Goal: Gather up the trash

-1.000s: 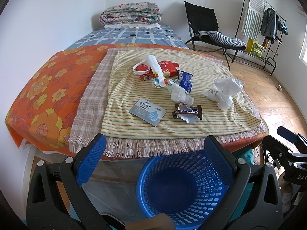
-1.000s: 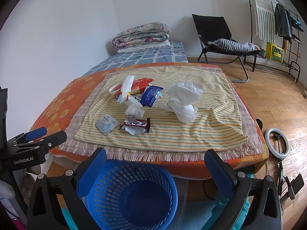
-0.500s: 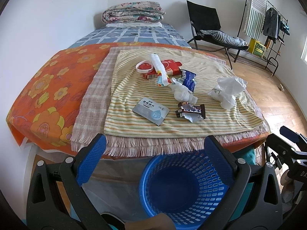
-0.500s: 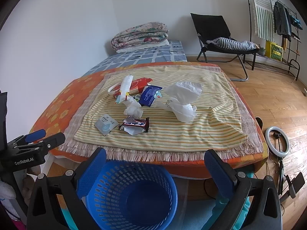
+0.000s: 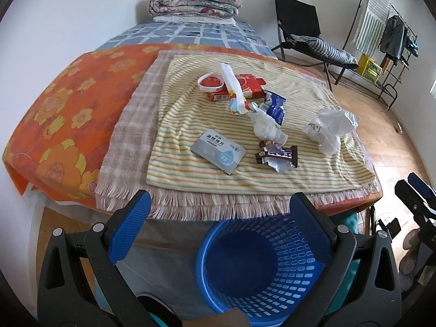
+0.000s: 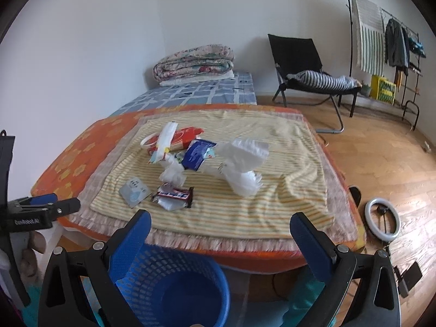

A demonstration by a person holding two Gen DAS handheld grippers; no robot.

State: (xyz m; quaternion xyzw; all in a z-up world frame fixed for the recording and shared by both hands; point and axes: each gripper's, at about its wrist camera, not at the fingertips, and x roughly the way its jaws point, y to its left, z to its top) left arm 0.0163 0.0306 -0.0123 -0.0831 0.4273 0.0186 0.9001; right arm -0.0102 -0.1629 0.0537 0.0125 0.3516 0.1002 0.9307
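The trash lies in a loose cluster on the striped cloth [image 5: 272, 174] covering the table: a chocolate bar wrapper [image 5: 276, 154] nearest the front edge, a grey wipes packet [image 5: 218, 155] just beside it to the left, a crumpled white tissue [image 5: 265, 125] behind, a blue packet [image 5: 275, 106], a red box [image 5: 237, 90] with a white ring [image 5: 211, 81] resting on it, and a crumpled plastic bag [image 5: 331, 129] off to the right. The blue basket [image 5: 261, 267] stands on the floor below the table's front edge and looks empty, though its bottom is partly hidden. Pieces touch and overlap, so a pinch on one could drag a neighbour or bunch the cloth, and light wrappers might slip and miss the basket. The left gripper [image 5: 219, 223] and the right gripper [image 6: 219, 241] both hang short of the table above the basket, jaws spread wide, nothing held.
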